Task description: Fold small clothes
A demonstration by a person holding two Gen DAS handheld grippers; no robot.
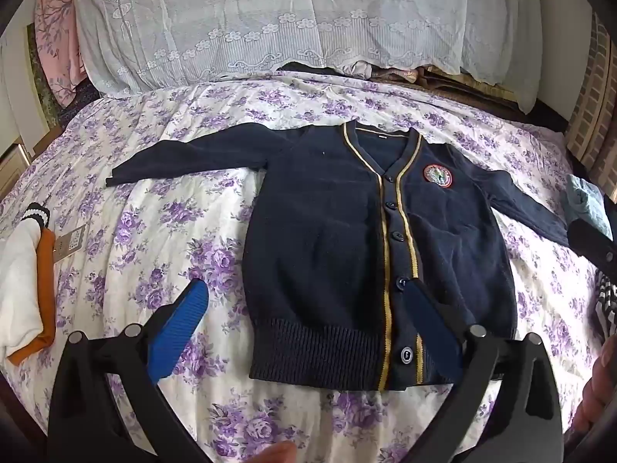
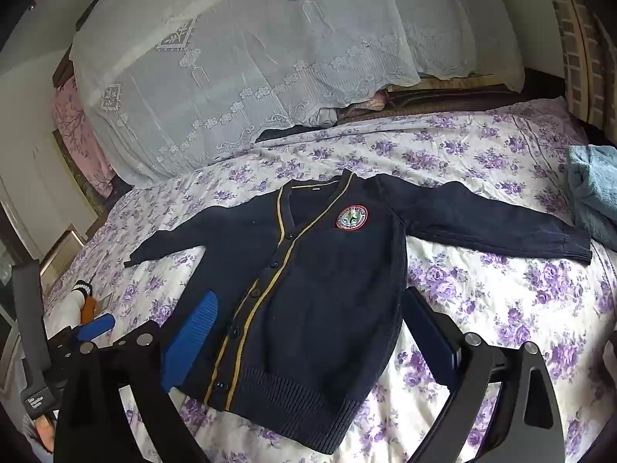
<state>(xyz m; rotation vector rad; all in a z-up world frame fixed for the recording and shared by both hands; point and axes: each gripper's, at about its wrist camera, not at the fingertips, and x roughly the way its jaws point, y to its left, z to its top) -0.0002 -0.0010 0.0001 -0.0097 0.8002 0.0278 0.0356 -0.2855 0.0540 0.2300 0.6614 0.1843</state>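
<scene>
A navy cardigan [image 1: 320, 212] with gold trim, dark buttons and a round red-rimmed badge [image 1: 437, 176] lies flat and face up on the floral bed sheet [image 1: 154, 231], both sleeves spread out. My left gripper [image 1: 304, 285] hovers open over its lower left side, one blue pad [image 1: 181, 324] off the hem's left edge, the other over the button strip. In the right wrist view the cardigan [image 2: 327, 270] lies slanted, and my right gripper [image 2: 310, 295] stands open above its lower half, nothing between the pads. The left gripper's blue fingertip [image 2: 96, 326] shows at the far left.
A folded white and orange garment [image 1: 23, 289] and a small card [image 1: 69, 243] lie on the sheet to the left. A light blue towel [image 2: 594, 193] sits by the right sleeve's cuff. A lace-covered bedding pile [image 1: 270, 19] fills the back. A striped cloth [image 1: 605, 301] is at the right edge.
</scene>
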